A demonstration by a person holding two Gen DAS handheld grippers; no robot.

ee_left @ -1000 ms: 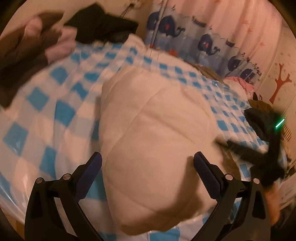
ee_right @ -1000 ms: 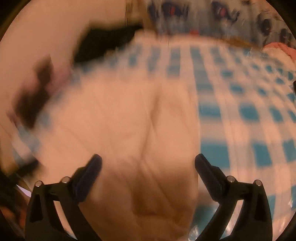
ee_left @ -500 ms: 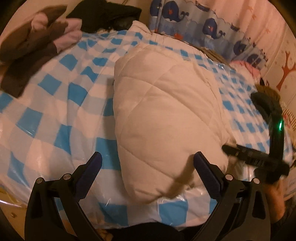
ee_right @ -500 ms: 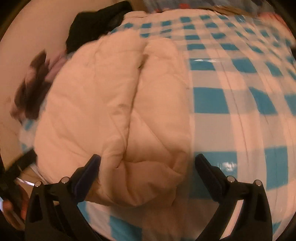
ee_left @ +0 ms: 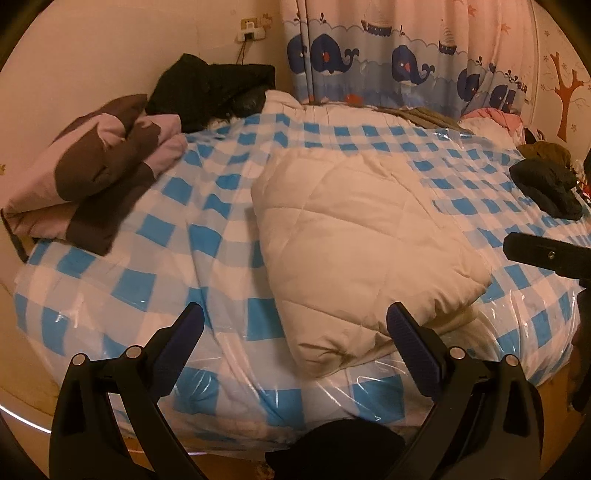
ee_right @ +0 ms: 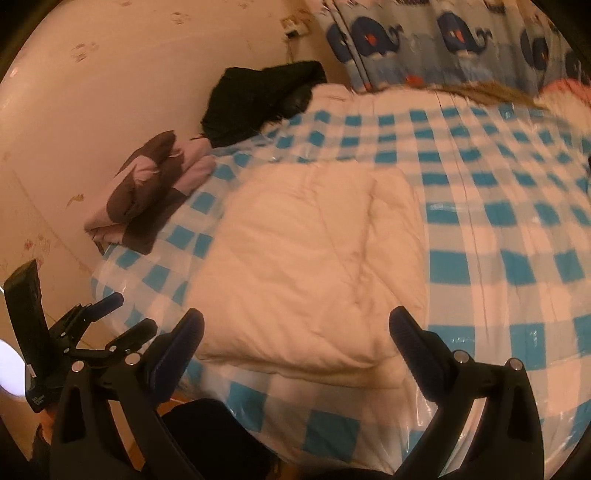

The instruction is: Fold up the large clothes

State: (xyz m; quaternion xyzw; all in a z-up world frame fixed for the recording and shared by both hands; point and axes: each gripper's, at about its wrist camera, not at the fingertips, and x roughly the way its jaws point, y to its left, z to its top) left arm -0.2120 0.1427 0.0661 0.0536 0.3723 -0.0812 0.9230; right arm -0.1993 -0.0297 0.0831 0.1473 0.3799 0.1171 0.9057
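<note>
Cream quilted coat (ee_left: pixel 362 236) lies folded flat on the checked bed cover (ee_left: pixel 207 236); my left claw (ee_left: pixel 295 332) and right claw (ee_right: pixel 295 332) hang spread, empty.

Whale-print curtain (ee_left: pixel 402 62) behind bed; wall socket (ee_left: pixel 251 31) at left; tree decal (ee_left: pixel 565 92) right.

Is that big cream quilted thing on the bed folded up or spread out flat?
Folded. The cream quilted garment lies as a compact, puffy rectangle on the checked bed cover, with layered edges showing at its near corner.
</note>
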